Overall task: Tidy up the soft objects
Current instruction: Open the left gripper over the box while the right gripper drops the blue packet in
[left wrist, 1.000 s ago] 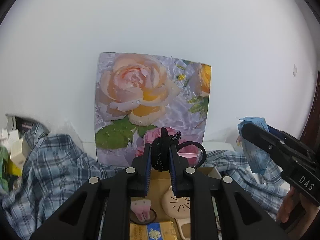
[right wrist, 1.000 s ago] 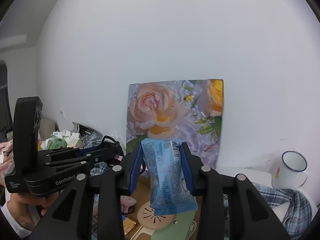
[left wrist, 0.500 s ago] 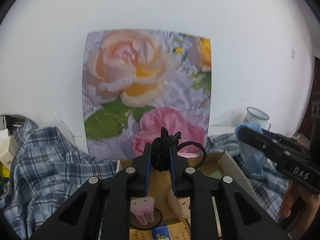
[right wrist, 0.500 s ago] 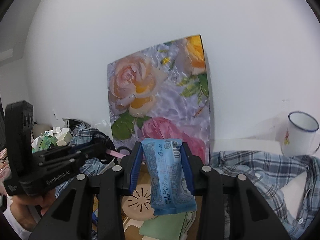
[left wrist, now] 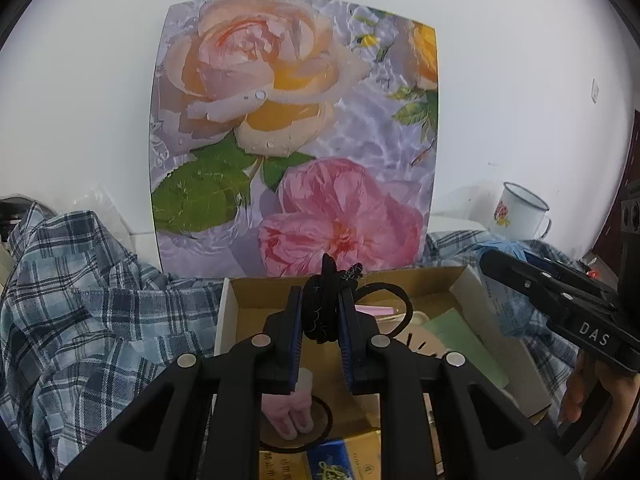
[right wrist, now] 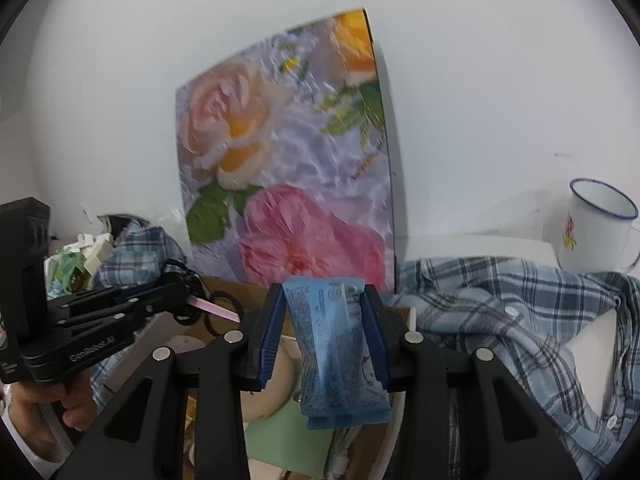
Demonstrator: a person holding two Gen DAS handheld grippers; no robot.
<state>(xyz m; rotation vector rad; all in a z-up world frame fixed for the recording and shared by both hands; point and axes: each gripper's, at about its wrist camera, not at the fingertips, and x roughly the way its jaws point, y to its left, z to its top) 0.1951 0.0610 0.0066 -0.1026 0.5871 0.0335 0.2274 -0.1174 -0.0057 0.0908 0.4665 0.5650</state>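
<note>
- Black hair tie bundle sits pinched in the left gripper, hanging above the open cardboard box.
- Blue snack packet is squeezed upright in the right gripper, over the box's right side.
- Rose-print board leans on the wall behind; plaid shirt and enamel mug lie to the right.

box: contents partly hidden by fingers | floral panel: blurred

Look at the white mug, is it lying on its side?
No, the white mug stands upright with its blue-rimmed opening facing up, behind the plaid shirt.
</note>
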